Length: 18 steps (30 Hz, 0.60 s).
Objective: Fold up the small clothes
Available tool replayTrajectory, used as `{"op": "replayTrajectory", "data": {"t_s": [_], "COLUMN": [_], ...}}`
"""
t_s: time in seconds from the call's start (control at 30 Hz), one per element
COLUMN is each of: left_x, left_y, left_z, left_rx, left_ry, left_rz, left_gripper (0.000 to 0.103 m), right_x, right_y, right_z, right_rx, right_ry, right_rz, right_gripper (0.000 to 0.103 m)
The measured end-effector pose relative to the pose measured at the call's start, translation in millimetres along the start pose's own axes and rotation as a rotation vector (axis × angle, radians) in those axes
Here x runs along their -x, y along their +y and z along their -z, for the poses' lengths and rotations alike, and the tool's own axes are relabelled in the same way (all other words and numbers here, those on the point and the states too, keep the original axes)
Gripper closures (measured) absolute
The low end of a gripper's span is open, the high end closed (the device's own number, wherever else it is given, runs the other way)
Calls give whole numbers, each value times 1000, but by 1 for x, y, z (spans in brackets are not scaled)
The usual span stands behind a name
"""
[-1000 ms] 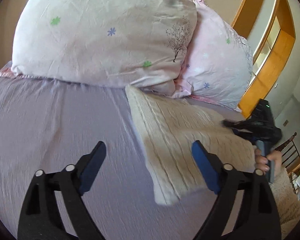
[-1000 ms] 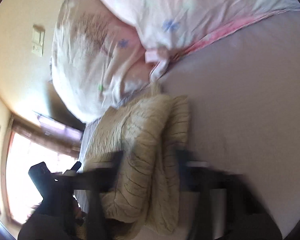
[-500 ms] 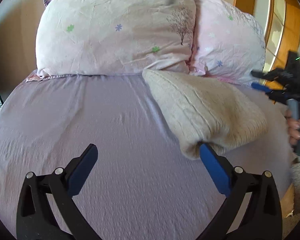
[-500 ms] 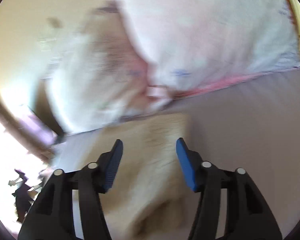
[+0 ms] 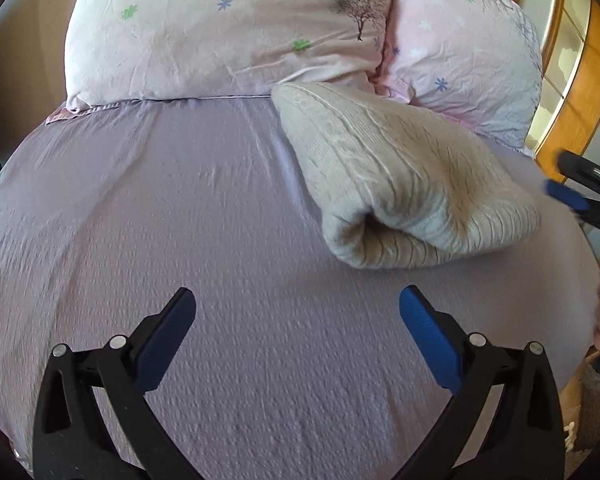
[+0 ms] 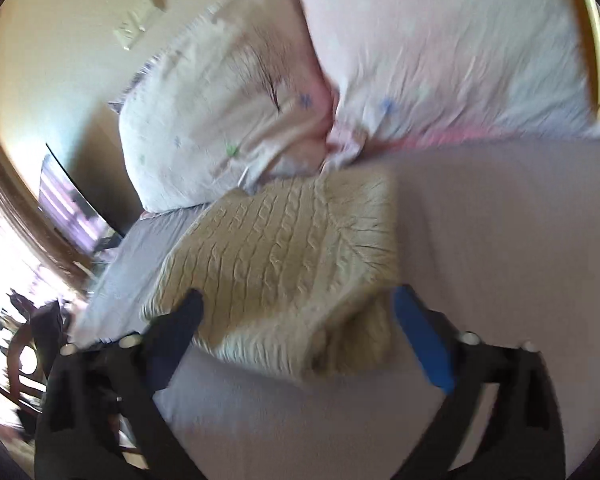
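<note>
A cream cable-knit sweater lies folded into a thick bundle on the lilac bedsheet, its far corner touching the pillows. It also shows in the right wrist view. My left gripper is open and empty, hovering over bare sheet short of the bundle's near end. My right gripper is open and empty, just in front of the bundle's near edge; it also shows at the far right of the left wrist view, beside the sweater.
Two pale floral pillows stand along the head of the bed. A wooden frame rises past the bed's right edge. A bright window and dark furniture lie to the left in the right wrist view.
Both grippers have drawn back from the sweater. The right gripper has opened wider and swung to face the bundle. The folded bundle lies where it was.
</note>
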<state>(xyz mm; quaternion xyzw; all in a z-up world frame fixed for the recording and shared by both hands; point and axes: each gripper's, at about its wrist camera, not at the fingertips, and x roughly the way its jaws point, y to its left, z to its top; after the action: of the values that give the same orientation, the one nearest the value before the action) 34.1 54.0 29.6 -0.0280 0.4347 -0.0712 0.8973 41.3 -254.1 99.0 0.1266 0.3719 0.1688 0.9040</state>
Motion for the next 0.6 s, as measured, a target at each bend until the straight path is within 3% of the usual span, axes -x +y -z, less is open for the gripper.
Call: {"op": "replayTrajectory", "data": {"t_s": [0.1,0.27,0.5,0.6], "left_x": [-6,-19,-24,-26], "left_y": [-6,-15,-21,-21], "left_z": [1,4,5,2], "left_rx": [-18,-37,-61,-52], "left_ry": [23,63,66,73], "left_rz": [-12,-42,-101,-111], "left_gripper": [2,2,2,2], "right_x": [-2,-42,-67,-64], "right_y": [9,29,49,48], "right_z": [21,49,65,67], "right_rx": [20,36,137,122], "right_ry": [68,187,213,202], "right_rz": [149,188,327,328], "right_gripper": [1,1,1,1]}}
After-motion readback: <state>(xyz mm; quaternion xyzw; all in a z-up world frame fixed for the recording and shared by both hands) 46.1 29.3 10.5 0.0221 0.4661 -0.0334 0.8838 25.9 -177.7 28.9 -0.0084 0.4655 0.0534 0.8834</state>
